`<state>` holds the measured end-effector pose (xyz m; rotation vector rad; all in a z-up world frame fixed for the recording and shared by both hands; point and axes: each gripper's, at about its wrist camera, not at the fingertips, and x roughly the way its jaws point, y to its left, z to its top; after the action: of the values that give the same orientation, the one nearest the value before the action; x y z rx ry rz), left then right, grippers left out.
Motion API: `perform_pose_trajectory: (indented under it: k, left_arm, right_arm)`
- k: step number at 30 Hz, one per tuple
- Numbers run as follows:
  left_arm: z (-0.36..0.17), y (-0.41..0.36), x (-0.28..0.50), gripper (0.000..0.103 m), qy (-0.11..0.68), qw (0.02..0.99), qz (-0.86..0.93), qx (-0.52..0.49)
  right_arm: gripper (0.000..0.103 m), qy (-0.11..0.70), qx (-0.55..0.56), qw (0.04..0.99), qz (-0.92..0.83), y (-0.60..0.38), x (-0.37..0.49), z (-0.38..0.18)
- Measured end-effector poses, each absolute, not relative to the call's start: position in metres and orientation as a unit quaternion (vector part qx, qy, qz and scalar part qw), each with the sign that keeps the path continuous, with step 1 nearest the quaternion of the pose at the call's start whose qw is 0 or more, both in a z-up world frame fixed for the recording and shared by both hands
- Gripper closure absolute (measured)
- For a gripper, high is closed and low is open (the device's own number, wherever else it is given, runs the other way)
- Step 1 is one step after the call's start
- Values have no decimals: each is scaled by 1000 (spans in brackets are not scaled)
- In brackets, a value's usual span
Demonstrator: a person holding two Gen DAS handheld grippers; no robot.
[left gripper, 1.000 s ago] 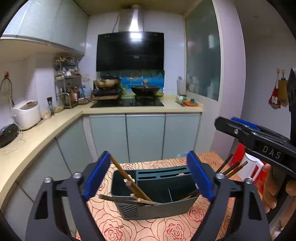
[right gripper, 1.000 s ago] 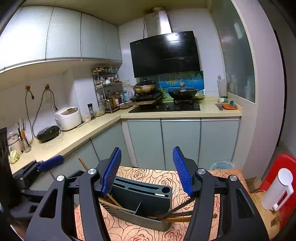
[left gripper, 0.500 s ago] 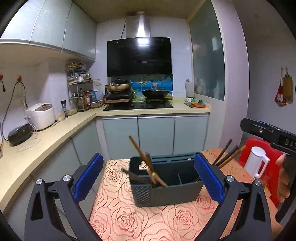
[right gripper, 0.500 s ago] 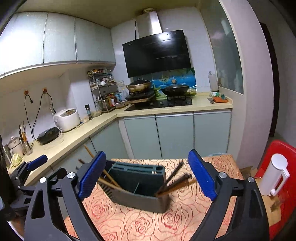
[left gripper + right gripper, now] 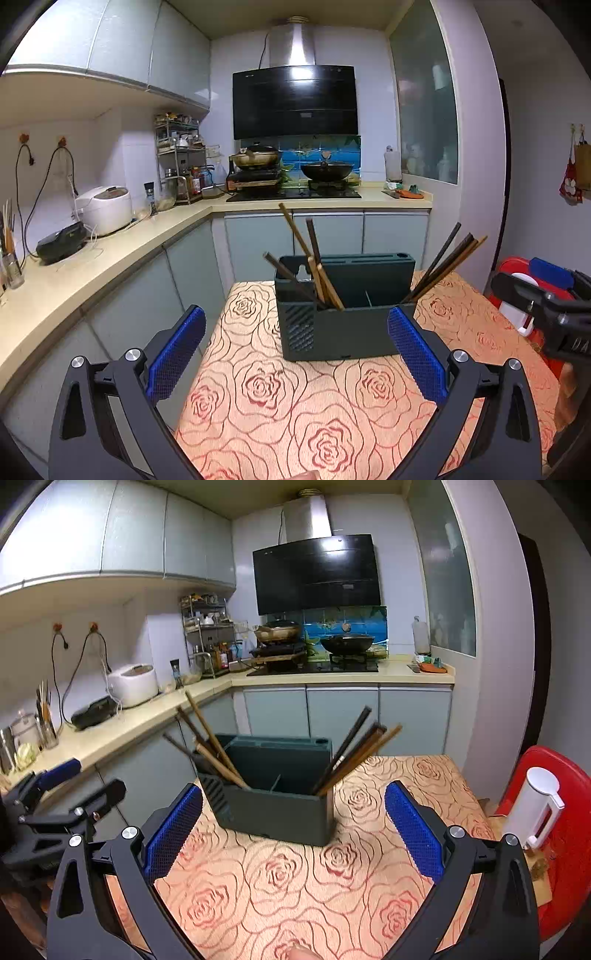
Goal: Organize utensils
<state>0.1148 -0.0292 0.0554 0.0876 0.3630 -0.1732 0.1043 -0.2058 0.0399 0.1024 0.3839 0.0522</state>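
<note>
Both hand-held grippers, left (image 5: 295, 349) and right (image 5: 293, 825), have drawn back, the right's jaws opening wide, empty. The dark green plastic utensil holder (image 5: 343, 317) on the rose-patterned tabletop (image 5: 295, 406) holds wooden chopsticks (image 5: 317, 269) at both ends.

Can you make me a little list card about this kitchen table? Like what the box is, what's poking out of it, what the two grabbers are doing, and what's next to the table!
Box: dark green plastic utensil holder, upright on rose-patterned tablecloth
Left end of box: brown wooden chopsticks, leaning
Right end of box: dark chopsticks, leaning out
Left gripper: open, holding nothing
Right gripper: jaws opening, nothing between them
Beside table: white jug on red stool
</note>
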Motion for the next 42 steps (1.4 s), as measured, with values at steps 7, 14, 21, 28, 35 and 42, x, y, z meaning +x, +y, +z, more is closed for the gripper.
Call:
perform_pose_trajectory:
  k: [7, 14, 21, 28, 35, 42]
  left_arm:
    - [42, -26, 103, 7, 182, 979, -76, 45]
    - [35, -25, 102, 7, 179, 981, -71, 29]
    - [31, -31, 100, 7, 163, 983, -75, 30]
    - [24, -32, 99, 7, 163, 983, -82, 29]
    - [16, -27, 104, 7, 170, 982, -78, 22]
    - [14, -26, 105, 7, 168, 983, -70, 29]
  right_arm:
    - [7, 200, 45, 979, 17, -201, 94, 17]
    - [7, 189, 41, 981, 4, -201, 87, 7]
    - [7, 176, 33, 984, 1, -199, 85, -1]
    - [7, 165, 24, 986, 1, -196, 82, -1]
    - [7, 168, 20, 986, 1, -193, 83, -6]
    - [7, 168, 19, 986, -3, -191, 82, -10]
